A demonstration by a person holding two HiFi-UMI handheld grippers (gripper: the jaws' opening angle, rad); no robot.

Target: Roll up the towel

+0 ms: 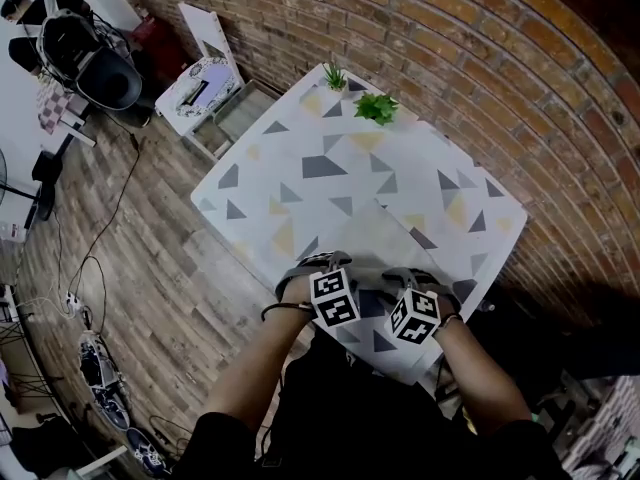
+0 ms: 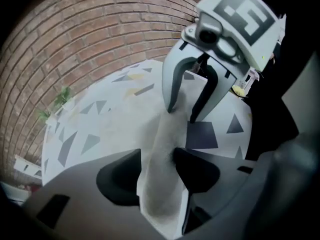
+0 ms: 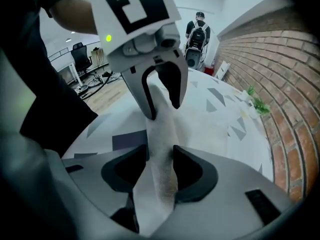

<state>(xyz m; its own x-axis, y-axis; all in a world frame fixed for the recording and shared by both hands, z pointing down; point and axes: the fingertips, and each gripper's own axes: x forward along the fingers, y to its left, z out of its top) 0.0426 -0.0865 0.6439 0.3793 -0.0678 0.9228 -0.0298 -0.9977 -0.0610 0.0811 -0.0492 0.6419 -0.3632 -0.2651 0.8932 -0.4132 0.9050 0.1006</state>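
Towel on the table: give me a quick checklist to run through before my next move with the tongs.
1. Towel between the left tongs: ok, the jaws stand wide with the fold between them.
2. Towel between the right tongs: ok, same there.
3. Both tongs on one fold, side by side: ok.
4. Plants out of the way: ok, at the far edge of the table.
5. Roll tight and even along its length: cannot tell.
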